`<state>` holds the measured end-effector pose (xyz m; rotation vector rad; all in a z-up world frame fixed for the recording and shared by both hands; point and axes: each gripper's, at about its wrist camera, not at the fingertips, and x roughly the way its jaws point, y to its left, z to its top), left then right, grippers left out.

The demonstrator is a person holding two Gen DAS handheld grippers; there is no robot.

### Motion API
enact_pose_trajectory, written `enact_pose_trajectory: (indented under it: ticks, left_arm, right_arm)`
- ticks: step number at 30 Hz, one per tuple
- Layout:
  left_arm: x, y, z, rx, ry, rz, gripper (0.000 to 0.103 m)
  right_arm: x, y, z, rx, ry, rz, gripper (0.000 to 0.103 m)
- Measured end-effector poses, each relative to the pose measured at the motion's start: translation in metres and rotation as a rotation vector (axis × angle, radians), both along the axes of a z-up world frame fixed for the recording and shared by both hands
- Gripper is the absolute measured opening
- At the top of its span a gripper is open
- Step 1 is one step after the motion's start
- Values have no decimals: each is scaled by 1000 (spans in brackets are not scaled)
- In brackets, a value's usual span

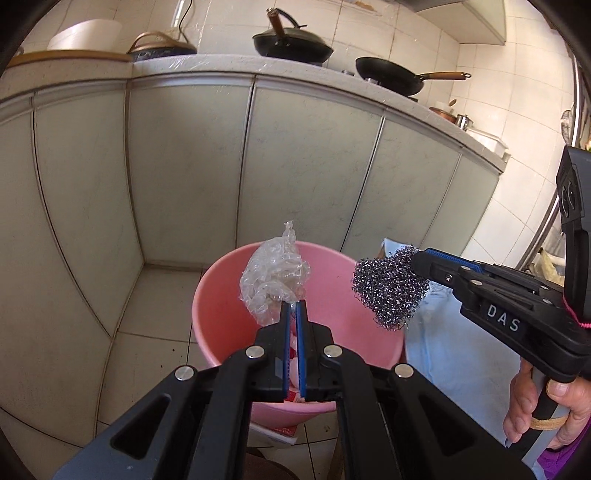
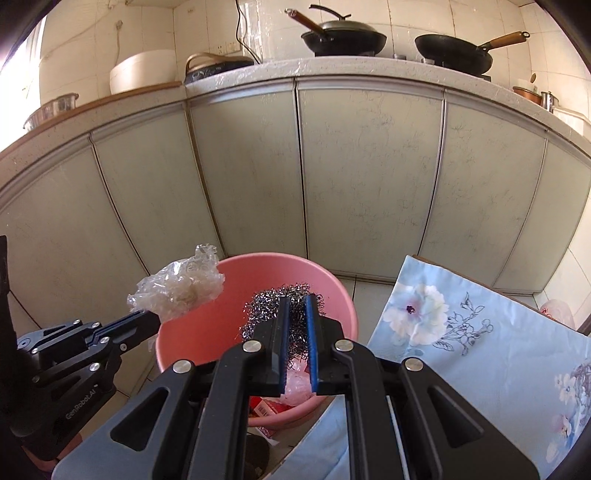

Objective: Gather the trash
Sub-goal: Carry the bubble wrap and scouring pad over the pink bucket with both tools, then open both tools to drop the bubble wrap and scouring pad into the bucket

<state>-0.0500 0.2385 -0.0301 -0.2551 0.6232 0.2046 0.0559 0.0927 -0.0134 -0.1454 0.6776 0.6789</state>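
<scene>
A pink bucket [image 1: 218, 317] [image 2: 199, 332] stands on the tiled floor in front of the cabinets, with scraps of trash at its bottom. My left gripper [image 1: 294, 306] [image 2: 157, 317] is shut on a crumpled clear plastic wrap [image 1: 275, 275] [image 2: 181, 288], held over the bucket's mouth. My right gripper [image 2: 297, 301] [image 1: 415, 258] is shut on a ball of steel wool [image 2: 266, 306] [image 1: 388, 291], which hangs above the bucket's right rim. A hand [image 1: 543, 410] grips the right gripper's handle.
Pale green cabinet doors [image 1: 303, 166] rise close behind the bucket. On the counter above stand two black pans [image 1: 388, 75], a white pot [image 1: 86, 35] and other cookware. A light blue flowered cloth [image 2: 480, 339] covers something right of the bucket.
</scene>
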Motion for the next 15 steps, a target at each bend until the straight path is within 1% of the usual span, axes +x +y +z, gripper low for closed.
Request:
enact_pose_trajectory:
  ticks: [7, 13, 15]
  left_arm:
    - [10, 11, -19, -17, 44, 15, 2]
    - [21, 13, -28, -20, 71, 22, 3]
    - [25, 12, -29, -20, 75, 25, 3]
  right_arm:
    - [16, 18, -22, -26, 50, -3, 9]
    - [22, 24, -32, -40, 68, -2, 9]
    - [24, 24, -34, -40, 76, -5, 13]
